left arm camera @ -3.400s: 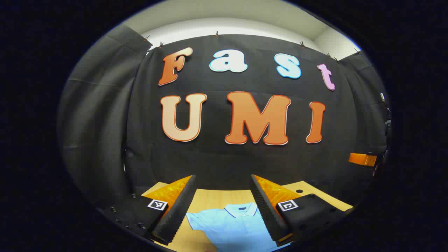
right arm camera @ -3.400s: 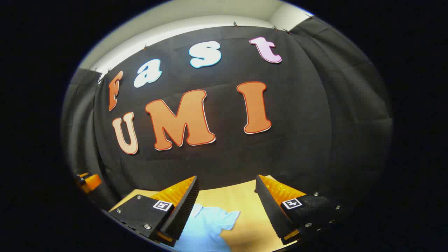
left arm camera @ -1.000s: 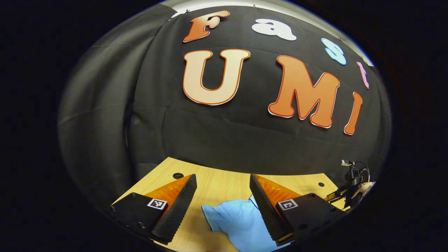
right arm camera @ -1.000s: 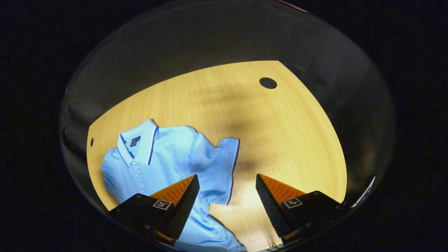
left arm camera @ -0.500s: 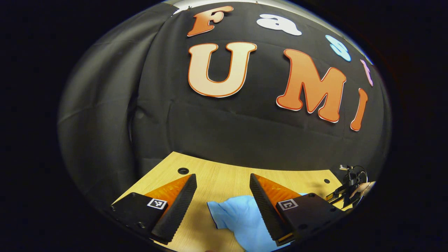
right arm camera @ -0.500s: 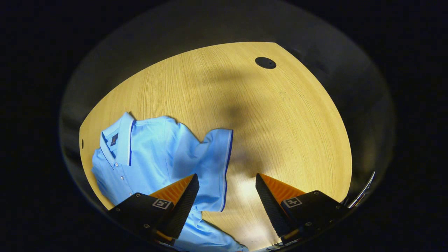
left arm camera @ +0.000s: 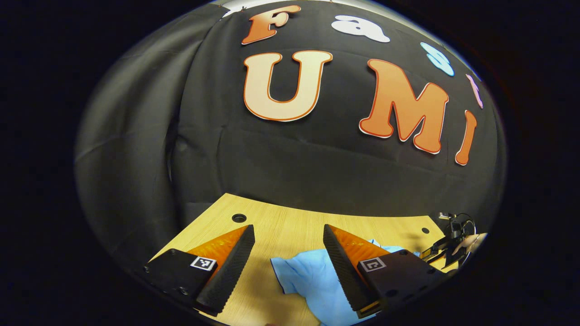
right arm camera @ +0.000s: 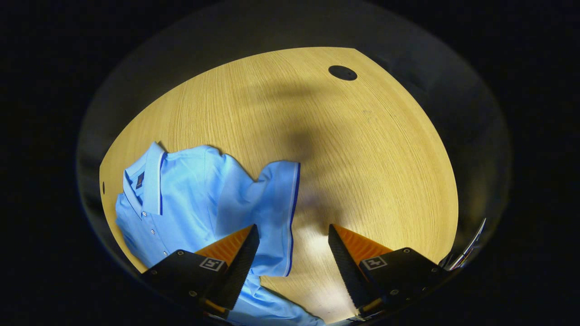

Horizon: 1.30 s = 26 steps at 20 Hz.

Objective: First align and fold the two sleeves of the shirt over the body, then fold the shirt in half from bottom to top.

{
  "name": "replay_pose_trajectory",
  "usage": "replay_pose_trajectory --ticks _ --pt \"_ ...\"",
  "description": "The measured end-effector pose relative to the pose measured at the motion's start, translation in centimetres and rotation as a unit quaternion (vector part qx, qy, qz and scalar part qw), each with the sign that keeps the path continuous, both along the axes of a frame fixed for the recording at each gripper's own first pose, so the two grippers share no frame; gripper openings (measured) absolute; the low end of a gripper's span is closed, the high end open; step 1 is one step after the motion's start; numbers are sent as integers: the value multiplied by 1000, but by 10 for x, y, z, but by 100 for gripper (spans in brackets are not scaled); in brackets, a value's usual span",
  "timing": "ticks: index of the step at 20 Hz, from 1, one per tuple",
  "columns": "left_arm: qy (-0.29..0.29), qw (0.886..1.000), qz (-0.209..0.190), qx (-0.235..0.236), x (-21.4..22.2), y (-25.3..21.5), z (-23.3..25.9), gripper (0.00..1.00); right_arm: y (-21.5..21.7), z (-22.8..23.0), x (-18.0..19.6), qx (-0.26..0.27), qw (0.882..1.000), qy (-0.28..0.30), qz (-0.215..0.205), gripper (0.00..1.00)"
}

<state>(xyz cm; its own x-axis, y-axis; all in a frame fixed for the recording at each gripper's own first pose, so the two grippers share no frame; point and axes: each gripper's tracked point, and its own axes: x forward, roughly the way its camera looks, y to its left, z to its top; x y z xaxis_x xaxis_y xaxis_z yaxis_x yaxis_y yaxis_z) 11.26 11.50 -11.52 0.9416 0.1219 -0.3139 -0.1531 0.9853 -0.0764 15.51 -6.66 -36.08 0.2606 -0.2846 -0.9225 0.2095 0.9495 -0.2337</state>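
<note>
Shirt (right arm camera: 204,199) lies flat on the table (right arm camera: 371,158), ahead and left of the right gripper (right arm camera: 292,253), whose fingers stand wide apart and empty. Its collar (right arm camera: 152,179) points away to the far left, so the long axis runs from there back toward the tool. Soft, light cloth, likely to bunch; best pinched at the sleeve (right arm camera: 278,213) hem between the fingers. The left gripper (left arm camera: 287,258), also spread wide and empty, hovers over the other sleeve.

Left gripper (left arm camera: 288,265) carries wedge-shaped fingers with ribbed inner faces, each on a black block with small screws and a square black-and-white marker on top. Right gripper (right arm camera: 293,265) has the same build: ribbed wedges, black screwed blocks, square markers. Farther off in the left gripper view, a thin cable loops above it.
</note>
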Motion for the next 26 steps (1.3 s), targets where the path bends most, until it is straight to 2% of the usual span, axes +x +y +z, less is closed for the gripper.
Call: replay_pose_trajectory --ticks 1,3,4,5,6,8,9,10,11,12,14,16,20,26 --pt "1 1000 0 -1 0 0 0 95 0 -2 -1 2 1000 2 -1 90" --pt "3 1000 -1 -7 -2 0 -2 96 -4 -1 -4 -3 1000 7 6 83" --pt "5 1000 -1 -10 -3 -1 -3 99 -4 -5 -5 -3 1000 9 6 75" --pt "6 1000 -1 -11 -4 -1 -3 99 -2 -6 -6 -2 1000 10 1 75" --pt "6 1000 0 -11 -5 -1 -2 99 0 -9 -6 4 1000 7 -1 59" --pt "5 1000 2 -10 -6 -1 -2 99 -1 -9 -7 2 1000 9 -7 42" --pt "6 1000 2 -12 -7 -1 -2 99 -2 -8 -7 2 1000 9 -8 37" --pt "6 1000 2 -13 -8 -1 -2 99 -2 -7 -7 3 1000 9 -9 24" --pt "7 1000 2 -14 -8 -2 -3 99 -3 -6 -6 4 1000 7 -9 20" --pt "9 1000 2 -13 -11 -2 -6 99 -1 -7 -7 5 1000 5 -6 12" --pt "13 1000 4 -12 -14 -2 -8 99 -1 -7 -6 6 1000 1 14 4" --pt "13 1000 7 -14 -17 2 -9 99 3 -4 -5 7 999 -10 35 2" --pt "10 1000 18 -7 -23 15 -6 99 26 18 2 32 997 -46 44 1" --pt "5 999 29 -13 -38 35 0 99 84 68 13 41 989 -95 109 1"
